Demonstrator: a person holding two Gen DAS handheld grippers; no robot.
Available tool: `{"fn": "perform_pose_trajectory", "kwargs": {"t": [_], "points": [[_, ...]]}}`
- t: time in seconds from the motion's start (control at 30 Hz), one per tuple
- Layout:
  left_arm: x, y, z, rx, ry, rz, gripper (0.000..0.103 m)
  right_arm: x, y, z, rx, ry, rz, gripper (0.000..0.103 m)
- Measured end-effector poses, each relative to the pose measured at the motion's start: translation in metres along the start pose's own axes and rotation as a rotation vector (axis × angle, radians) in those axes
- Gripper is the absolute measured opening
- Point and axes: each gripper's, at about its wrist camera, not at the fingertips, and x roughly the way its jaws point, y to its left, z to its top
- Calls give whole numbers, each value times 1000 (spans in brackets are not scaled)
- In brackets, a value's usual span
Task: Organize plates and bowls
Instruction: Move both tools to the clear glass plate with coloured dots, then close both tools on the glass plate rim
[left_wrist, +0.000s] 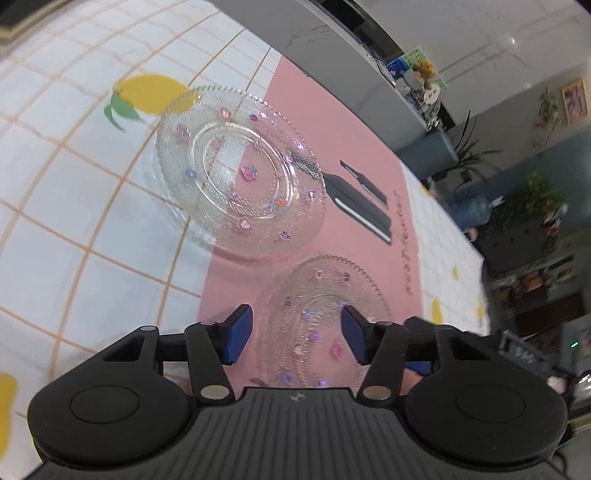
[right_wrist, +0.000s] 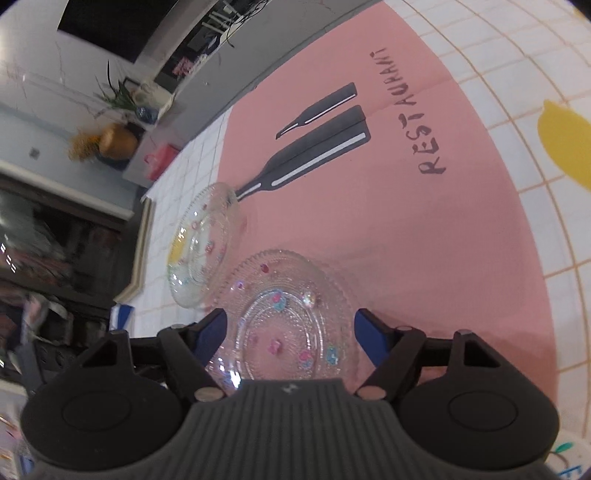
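Two glass plates (left_wrist: 240, 173) (left_wrist: 321, 321) lie just apart on the pink mat (left_wrist: 365, 155).

In the left wrist view, we lose the near edge of the lower glass plate (left_wrist: 317, 325) behind the claw's housing at the bottom centre. The right wrist view hides its nearer glass plate (right_wrist: 291, 314) the same way. The shelf clutter (left_wrist: 417, 79) at upper right is too small to identify, and the room at far left (right_wrist: 44, 258) is smeared by blur.
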Motion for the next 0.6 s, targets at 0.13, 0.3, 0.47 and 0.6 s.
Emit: {"fn": "perform_pose_trajectory", "kwargs": {"t": [0.13,0.3,0.47,0.6], "points": [[8,16,0,-79,3,-81,60,-1,-5,0,42,-4,38,69],[13,33,1,-142,11,-135,60,-2,-18,2,126,0,99,68],[14,37,0,-136,7,-91,31,-7,-26,1,150,-21,18,22],[15,44,1,-185,-1,-71,15,-7,-18,0,63,-32,-9,22]]}}
